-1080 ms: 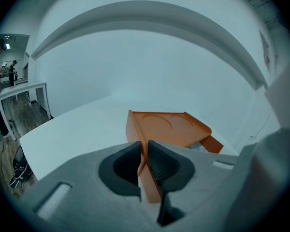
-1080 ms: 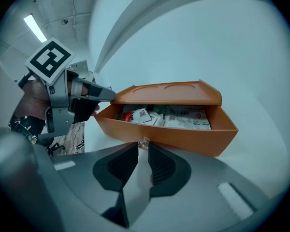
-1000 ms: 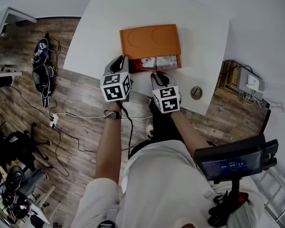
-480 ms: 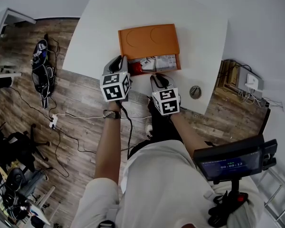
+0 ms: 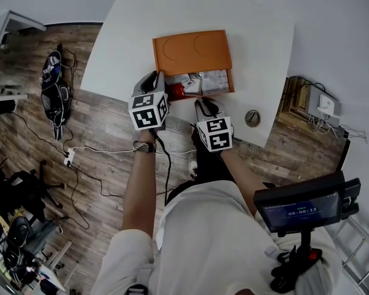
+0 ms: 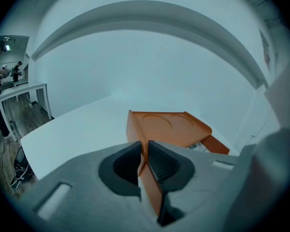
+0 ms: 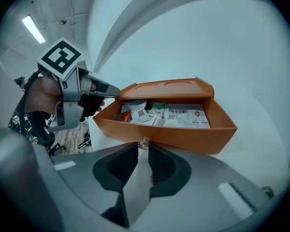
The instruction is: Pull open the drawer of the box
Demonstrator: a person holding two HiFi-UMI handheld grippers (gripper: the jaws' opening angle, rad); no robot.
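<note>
An orange box point(image 5: 190, 51) lies on the white table point(image 5: 129, 35) with its drawer point(image 5: 200, 82) pulled out toward me, paper packets point(image 7: 181, 114) showing inside. My left gripper point(image 5: 157, 80) is shut on the box's near left corner; in the left gripper view the orange wall point(image 6: 157, 195) runs between the closed jaws of the left gripper point(image 6: 144, 150). My right gripper point(image 5: 204, 101) is at the drawer front point(image 7: 183, 137), shut on its small clear knob point(image 7: 143, 142). The left gripper point(image 7: 106, 92) also shows in the right gripper view, at the box's corner.
A small round metal object point(image 5: 253, 118) lies on the table right of my right gripper. The table's near edge runs just under both grippers. A screen on a stand point(image 5: 301, 208) is at lower right; a bag point(image 5: 54, 85) and cables lie on the wooden floor at left.
The drawer has slid a little further out, and my right gripper has drawn back with its knob toward the table's near edge. The left gripper has kept its hold on the box.
</note>
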